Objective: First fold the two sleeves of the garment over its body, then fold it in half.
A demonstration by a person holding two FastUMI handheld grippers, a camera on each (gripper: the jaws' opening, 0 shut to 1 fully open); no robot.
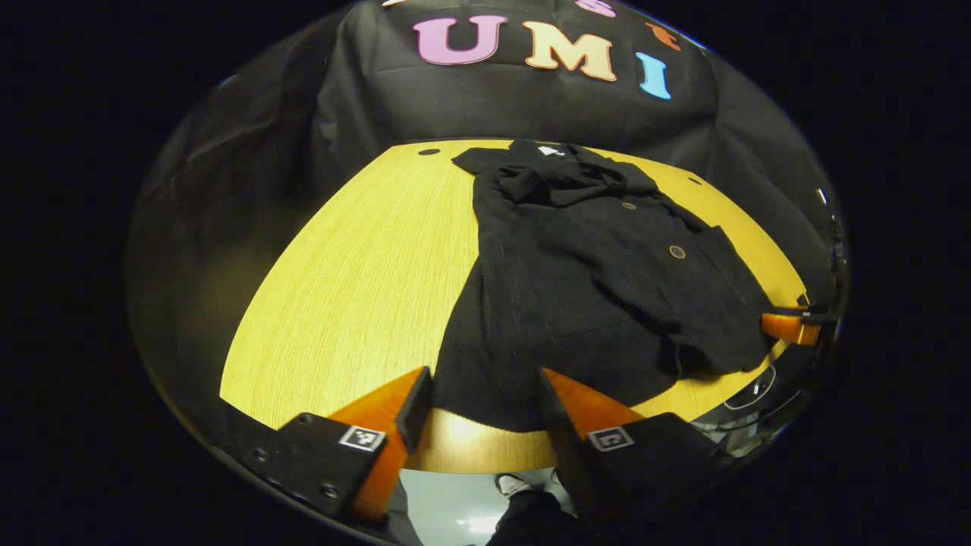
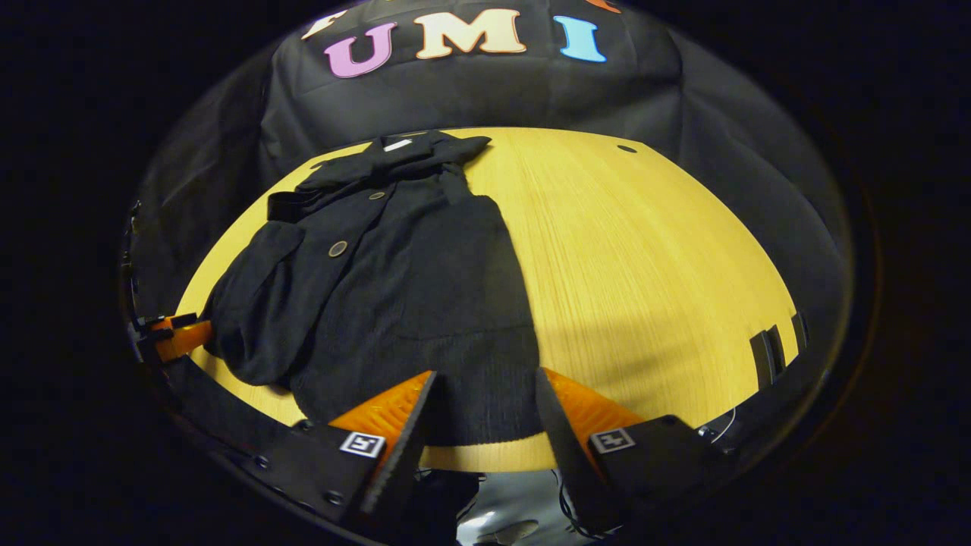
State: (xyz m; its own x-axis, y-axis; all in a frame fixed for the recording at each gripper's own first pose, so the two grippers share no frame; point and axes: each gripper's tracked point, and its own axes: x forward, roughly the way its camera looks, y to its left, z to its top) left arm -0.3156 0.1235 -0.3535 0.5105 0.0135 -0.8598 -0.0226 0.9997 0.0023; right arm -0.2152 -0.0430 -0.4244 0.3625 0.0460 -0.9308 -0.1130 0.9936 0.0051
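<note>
A black buttoned garment (image 1: 584,280) lies on the yellow wooden table (image 1: 356,288), collar at the far edge and hem at the near edge. One sleeve (image 1: 713,303) lies along its right side, the cuff near the front. My left gripper (image 1: 484,383) is open, its fingers on either side of the hem's left part. In the right gripper view the garment (image 2: 410,296) takes up the left half of the table (image 2: 652,273). My right gripper (image 2: 482,387) is open around the hem's right part. Each view catches the other gripper's orange finger at the table's side edge (image 1: 789,327) (image 2: 178,339).
Small dark holes mark the tabletop's far corners (image 1: 428,152) (image 2: 626,149). Black clips (image 2: 768,355) sit on the table's right edge. Below the near edge I see the floor and a person's shoe (image 1: 512,482). Bare wood stretches beside the garment.
</note>
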